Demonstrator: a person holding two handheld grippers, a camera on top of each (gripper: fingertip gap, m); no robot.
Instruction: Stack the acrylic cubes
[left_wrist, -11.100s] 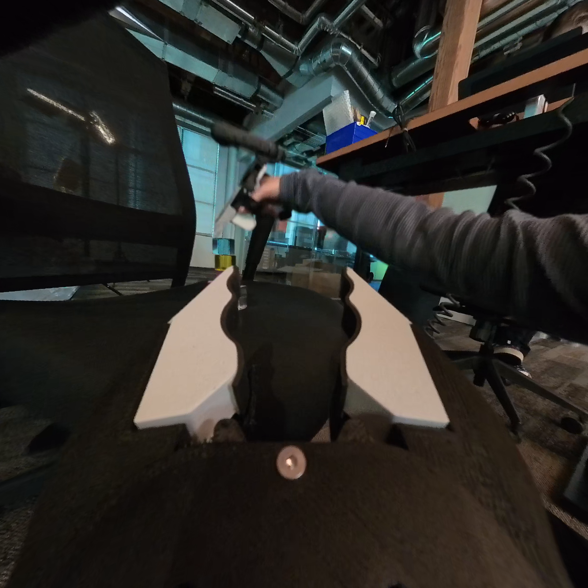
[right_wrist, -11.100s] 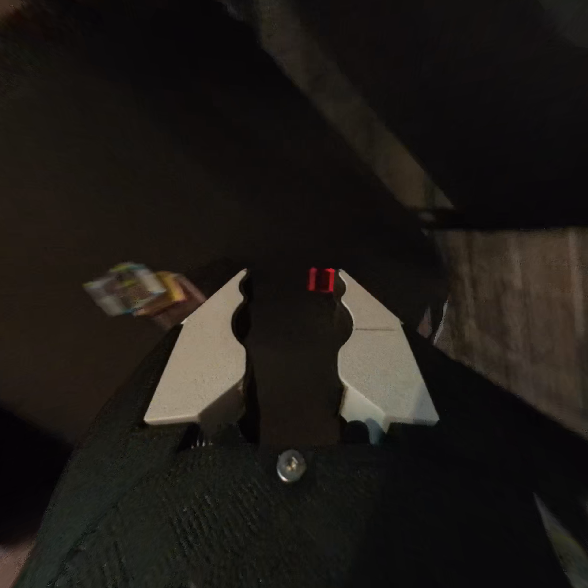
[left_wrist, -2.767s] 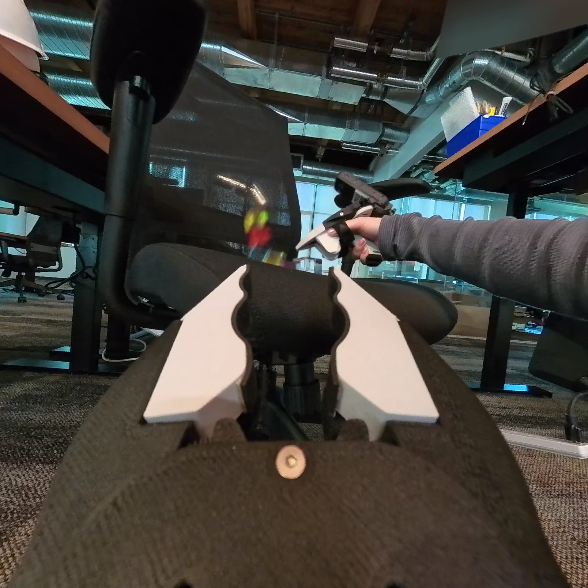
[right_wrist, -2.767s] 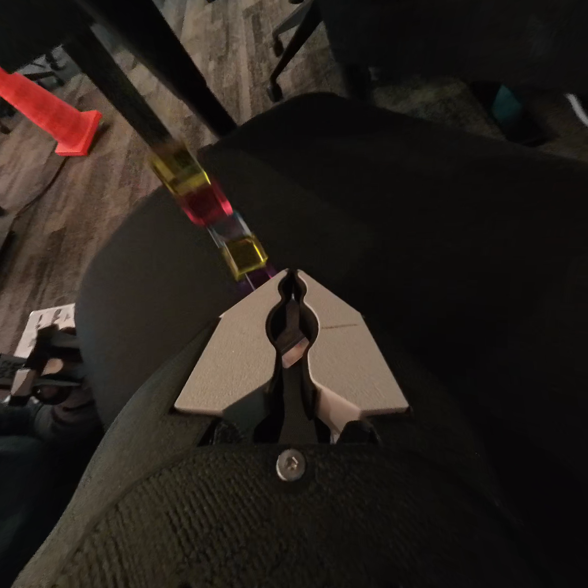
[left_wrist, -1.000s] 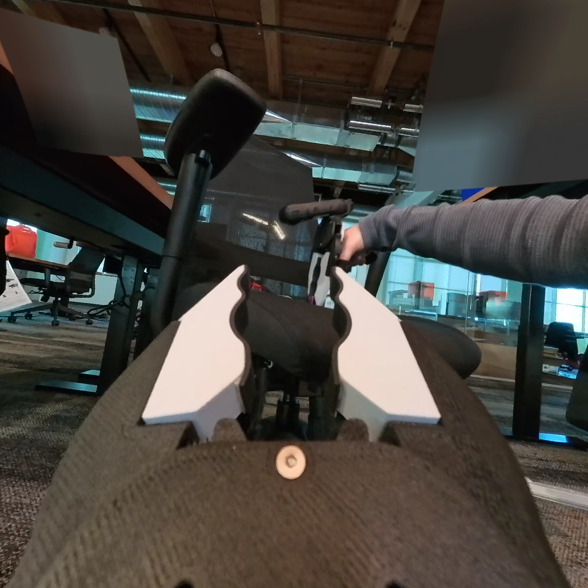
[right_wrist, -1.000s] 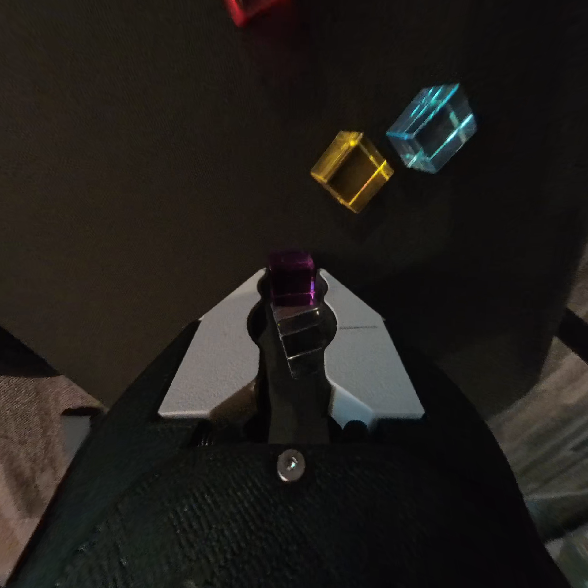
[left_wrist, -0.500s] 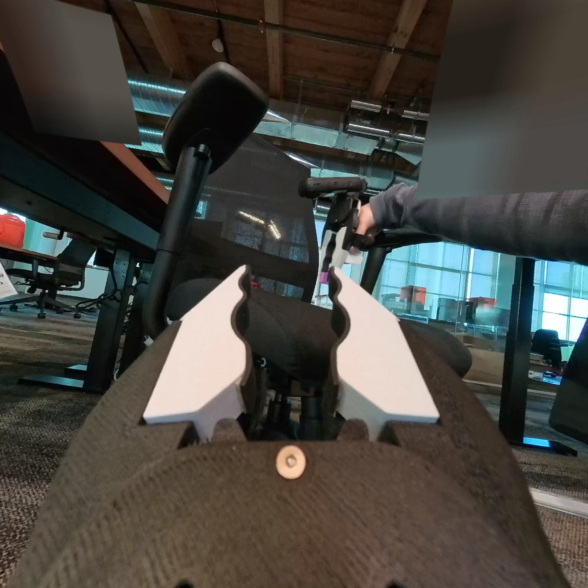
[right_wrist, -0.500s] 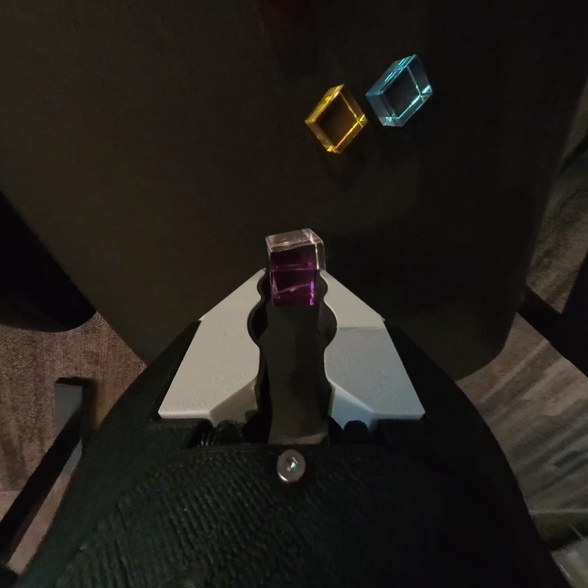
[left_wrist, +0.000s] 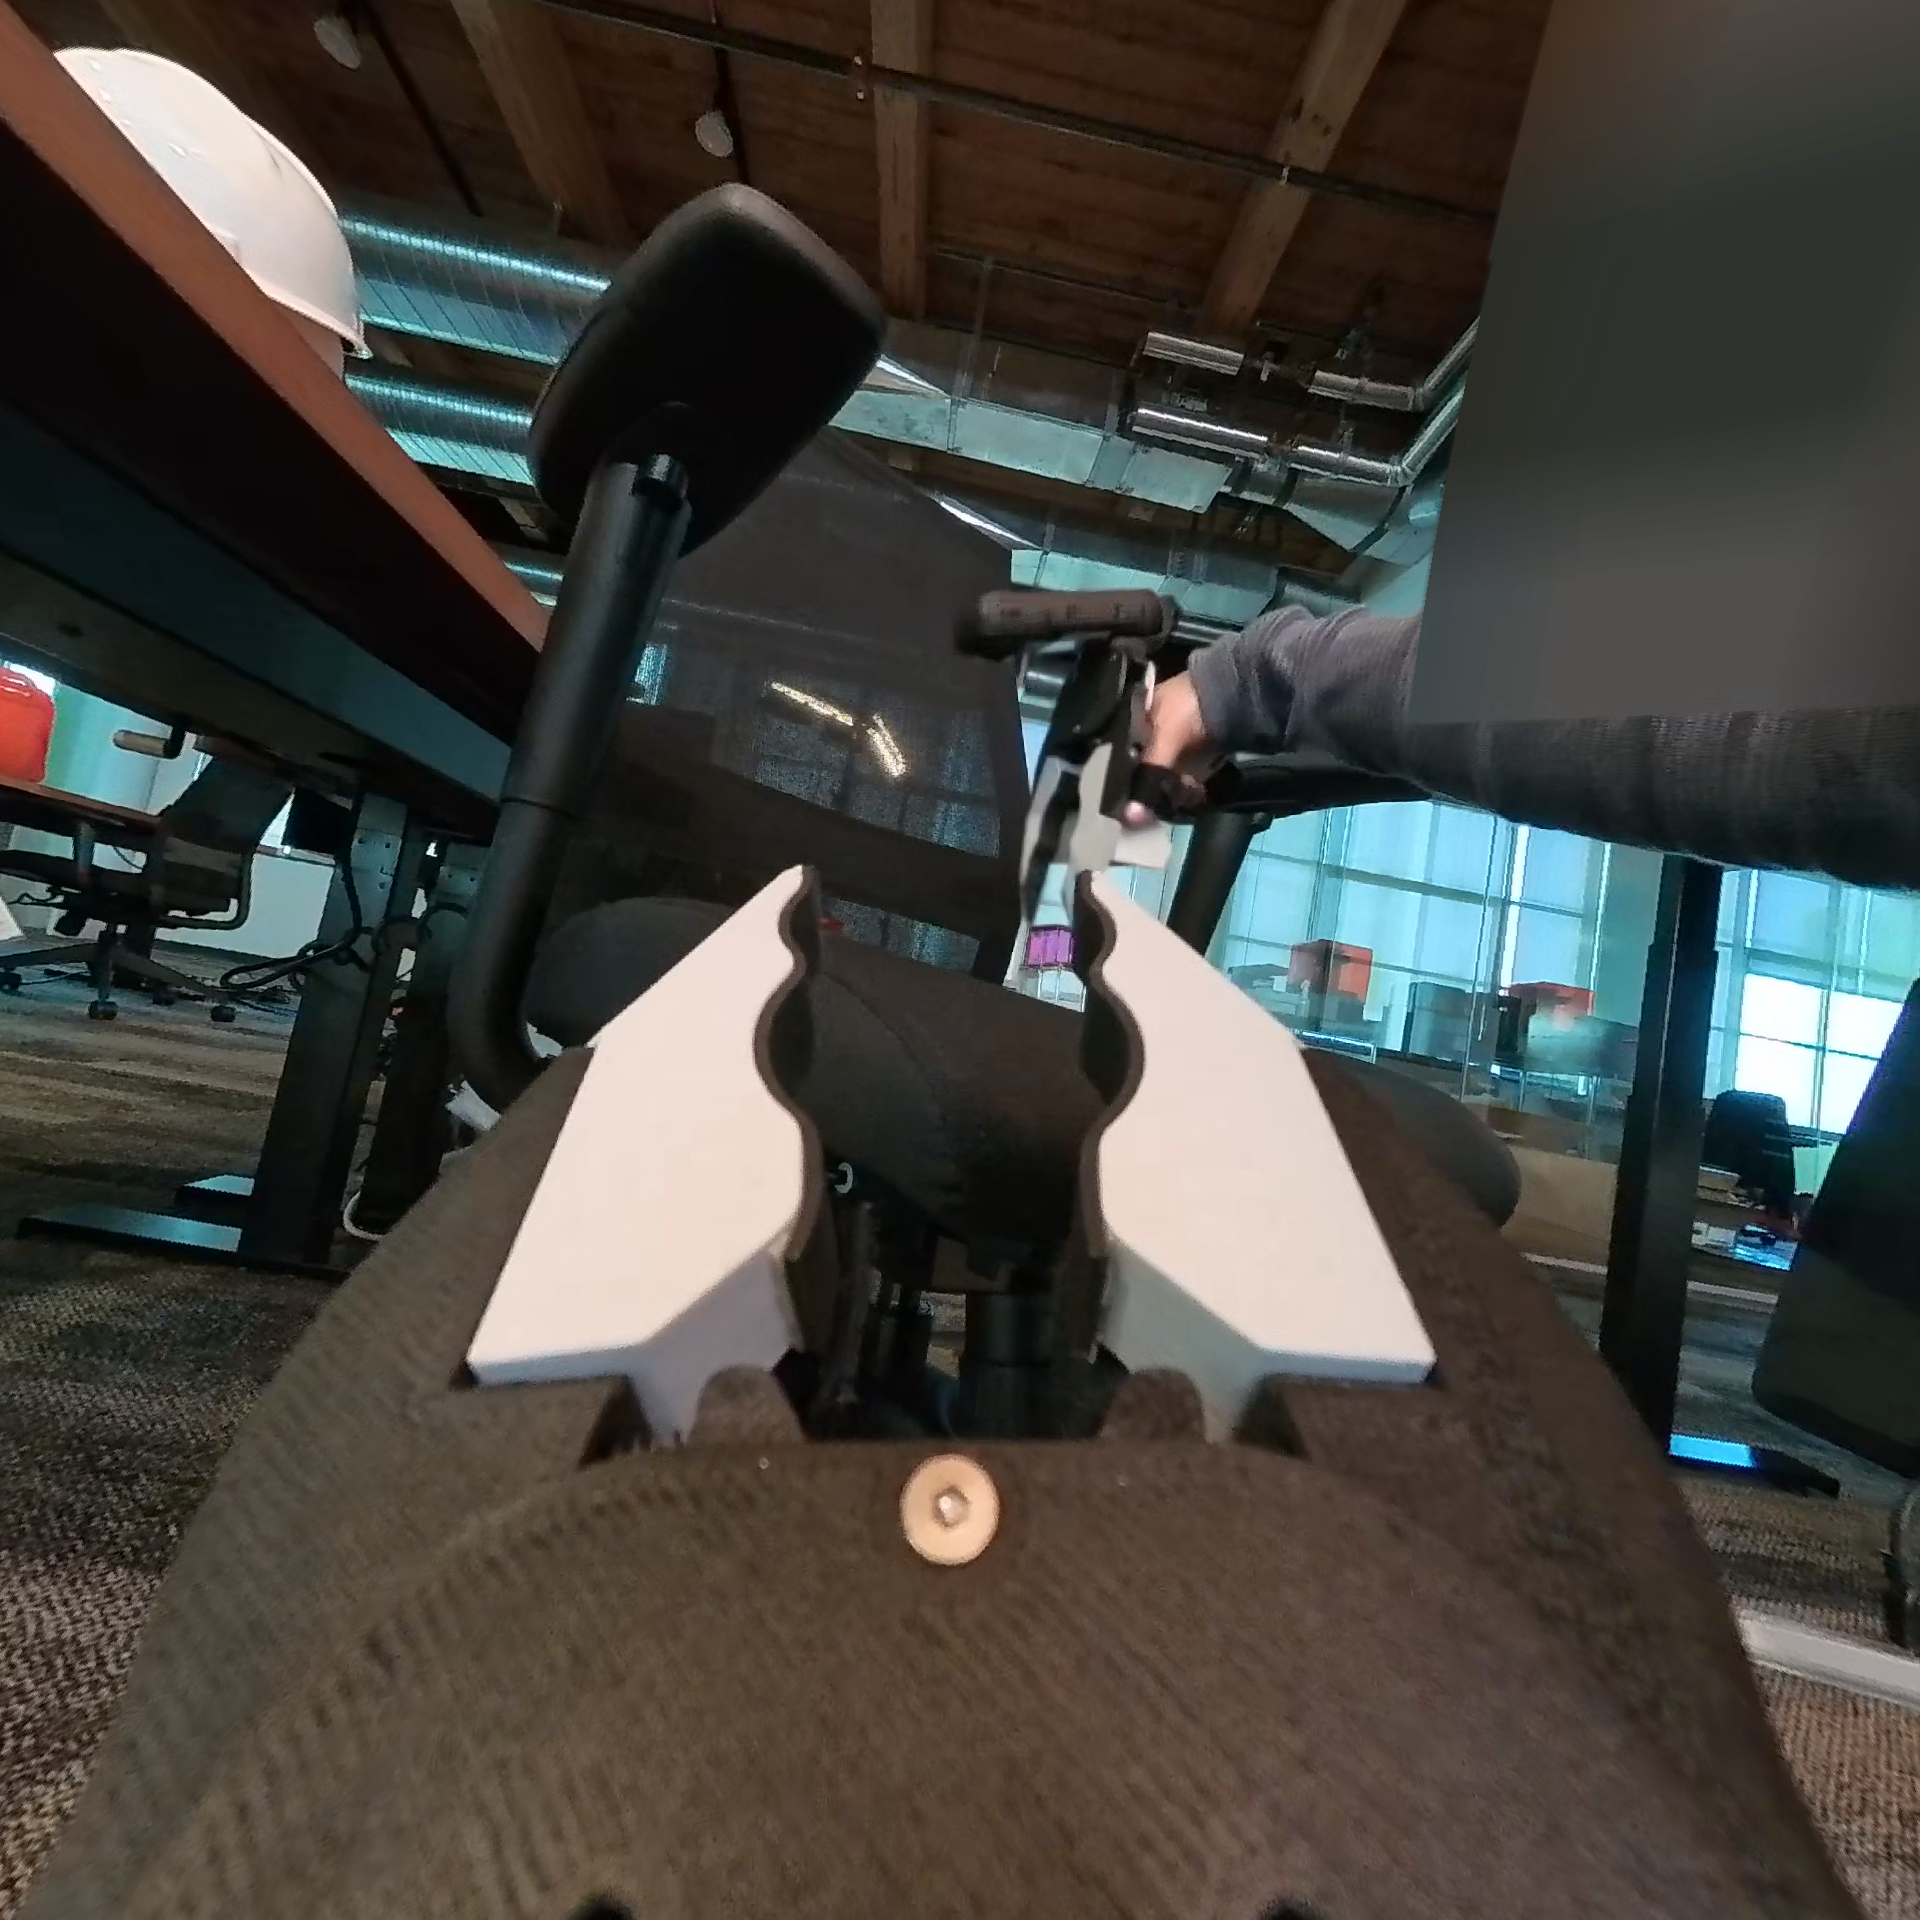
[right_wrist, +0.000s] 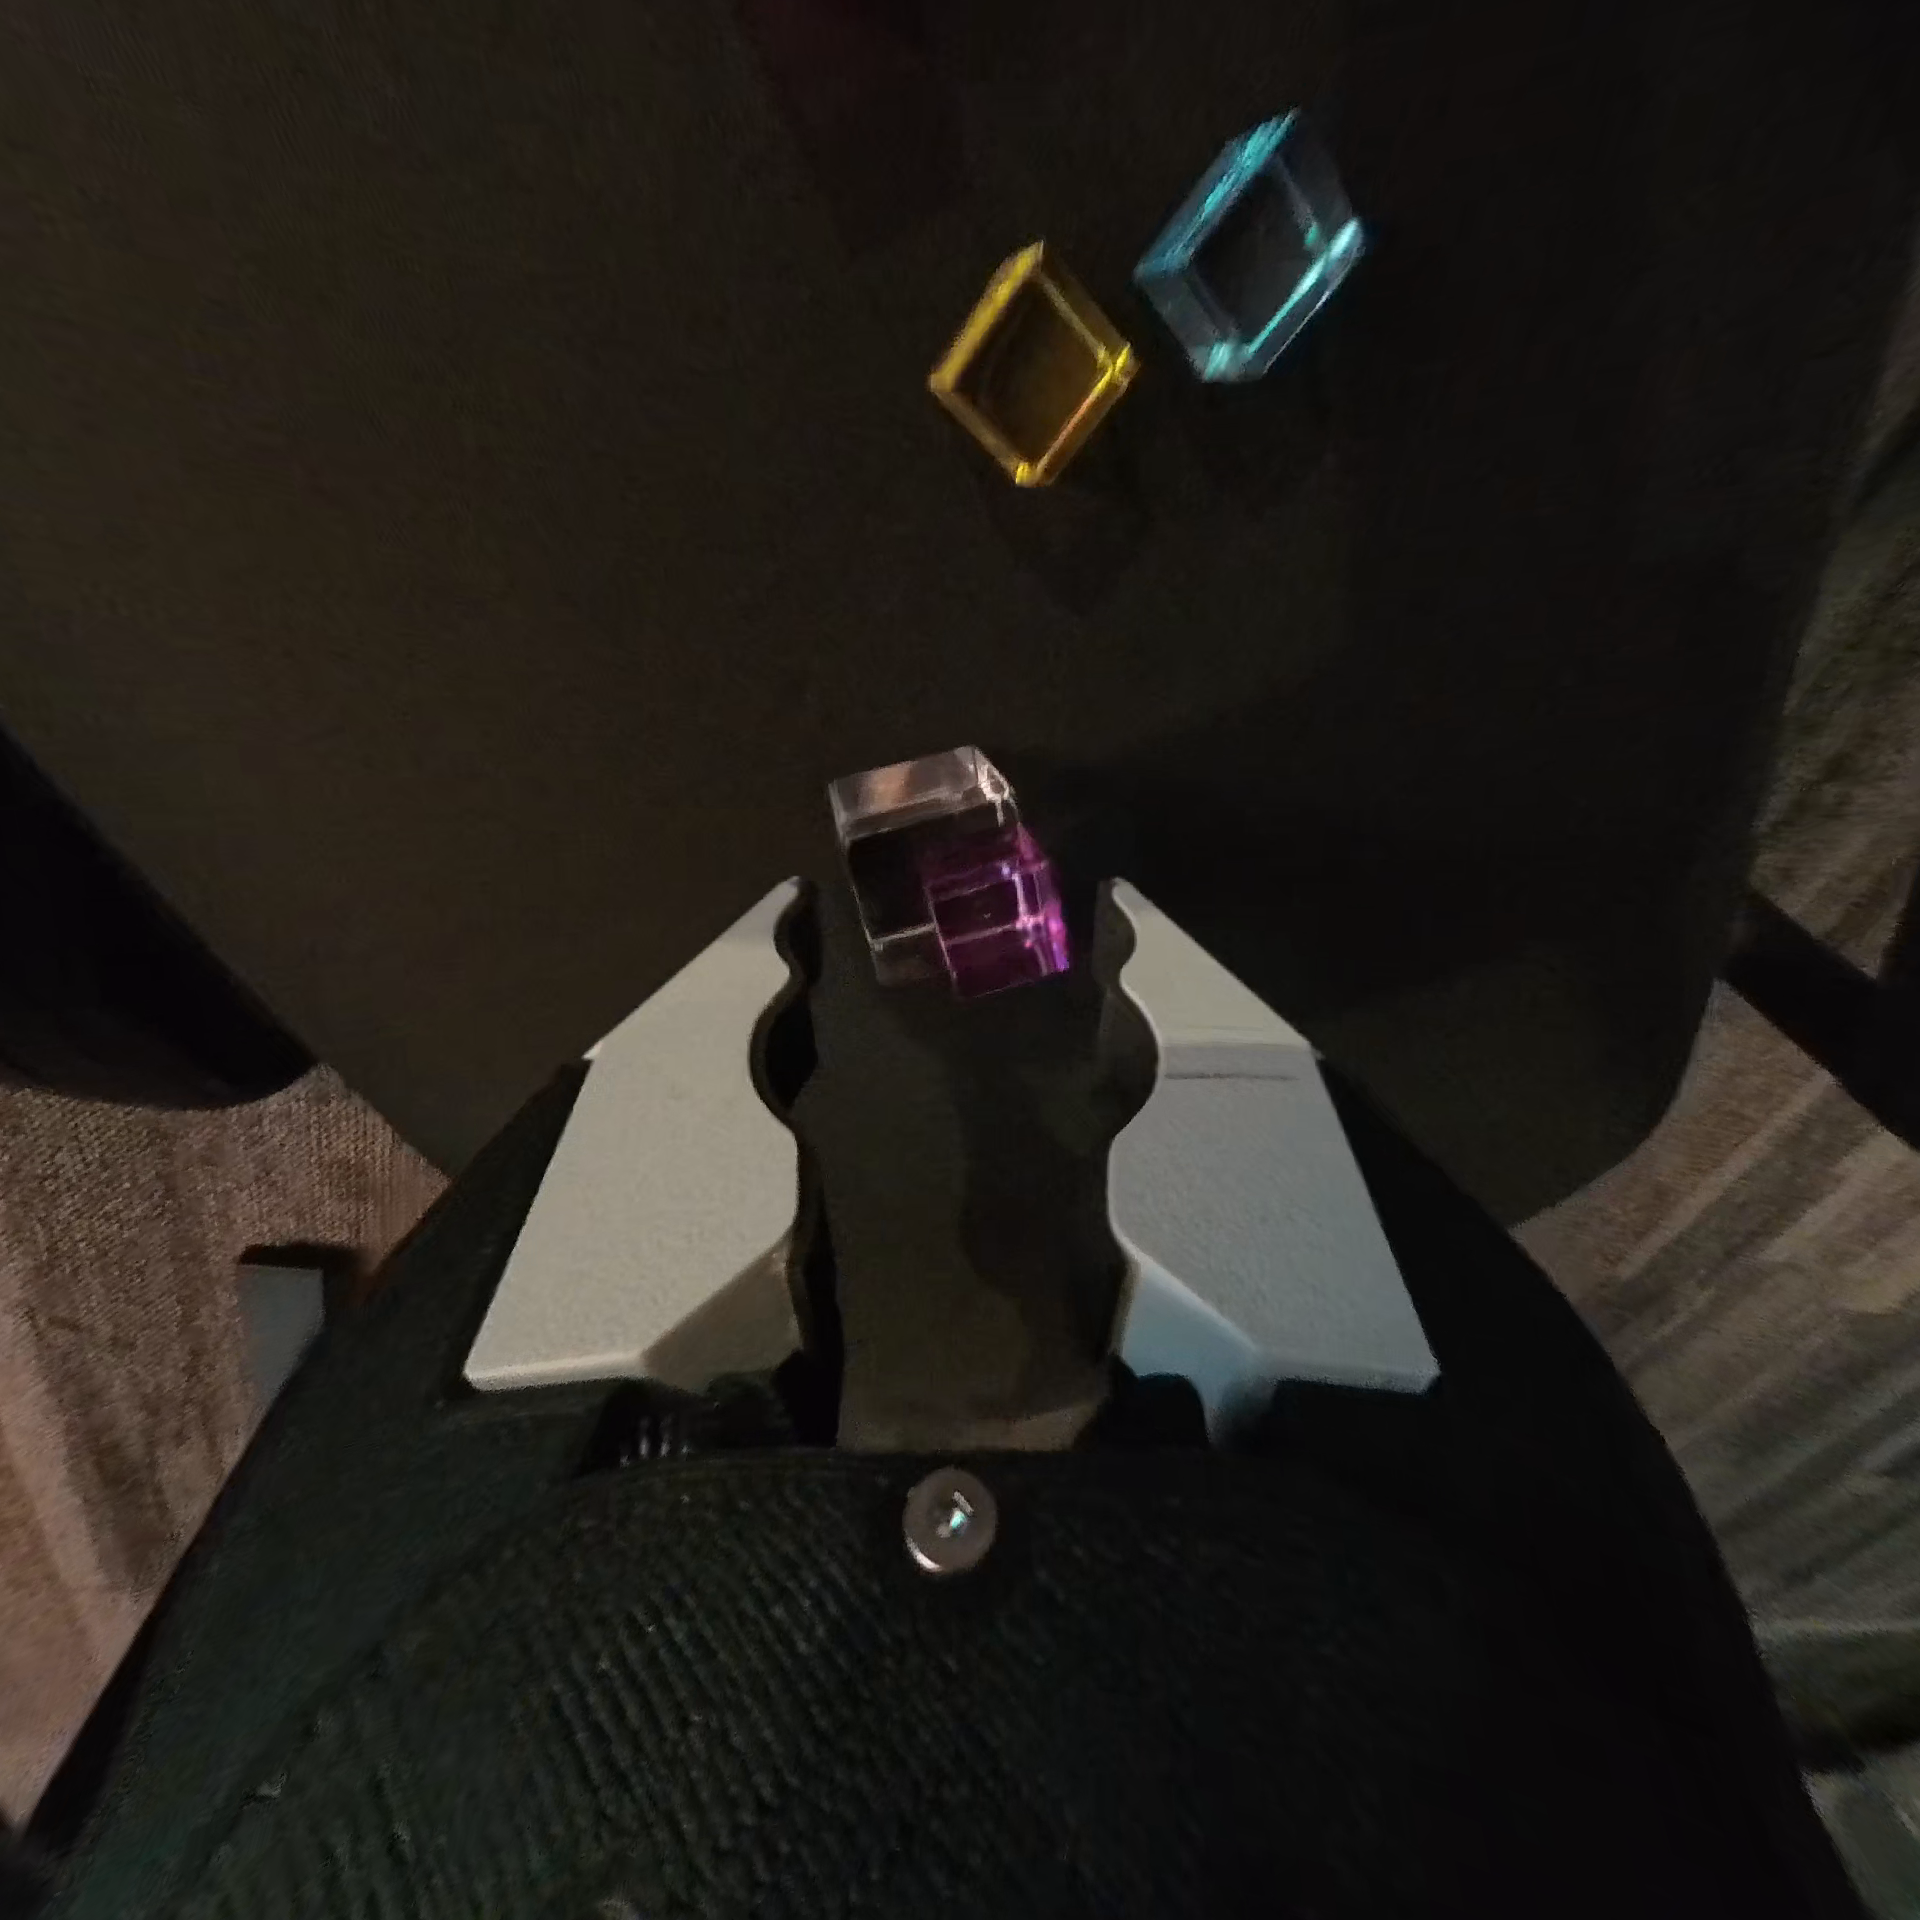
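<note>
The black office chair is occupying the centre of the left wrist view, its dark seat filling the right wrist view. The left gripper is hovering low before the chair, jaws standing wide with nothing between them. The right gripper is pointing down over the seat, jaws spread wide; a clear cube and a purple cube are sitting between its fingertips, visibly apart from both pads. Farther on, a yellow cube and a blue cube are lying just beside each other.
</note>
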